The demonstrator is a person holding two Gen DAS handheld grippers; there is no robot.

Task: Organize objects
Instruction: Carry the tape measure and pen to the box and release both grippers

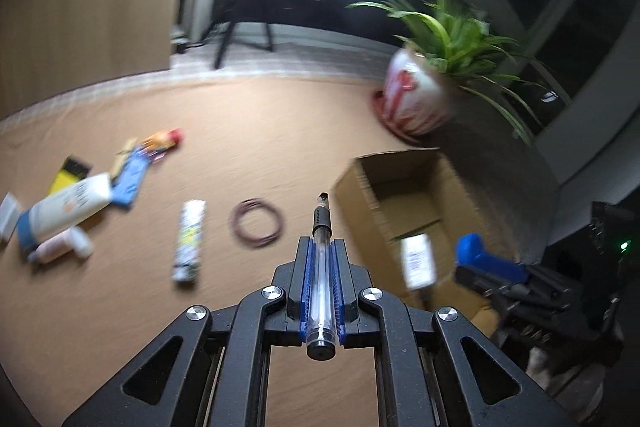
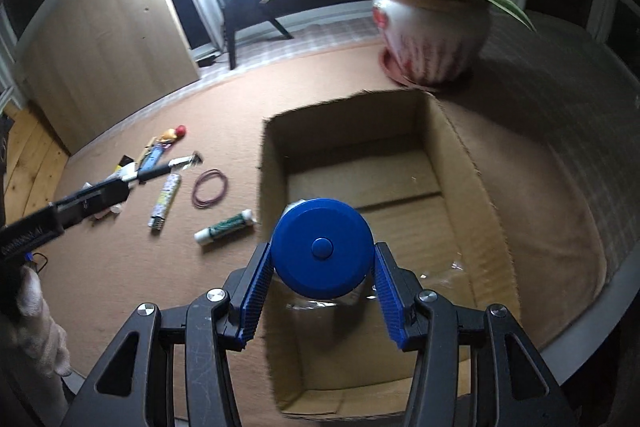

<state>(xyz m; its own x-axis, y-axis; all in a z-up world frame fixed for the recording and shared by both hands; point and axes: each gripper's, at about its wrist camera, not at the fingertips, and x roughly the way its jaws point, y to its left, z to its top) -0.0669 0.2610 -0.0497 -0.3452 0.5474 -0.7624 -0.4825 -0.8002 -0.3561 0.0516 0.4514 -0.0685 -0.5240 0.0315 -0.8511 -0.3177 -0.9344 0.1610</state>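
My left gripper (image 1: 321, 247) is shut on a clear pen (image 1: 320, 267) with a black tip, held above the brown table, left of the open cardboard box (image 1: 404, 211). My right gripper (image 2: 322, 263) is shut on a clear bottle with a blue cap (image 2: 322, 247), held over the inside of the box (image 2: 360, 179). The right gripper and its blue-capped bottle (image 1: 472, 247) also show in the left wrist view. The left gripper with the pen (image 2: 156, 171) shows in the right wrist view at the left.
On the table lie a ring of rubber bands (image 1: 258, 223), a patterned tube (image 1: 188, 239), a white lotion tube (image 1: 64, 211), a pink bottle (image 1: 60, 247), a blue packet (image 1: 130, 183) and a green-white tube (image 2: 226, 225). A potted plant (image 1: 416, 95) stands behind the box.
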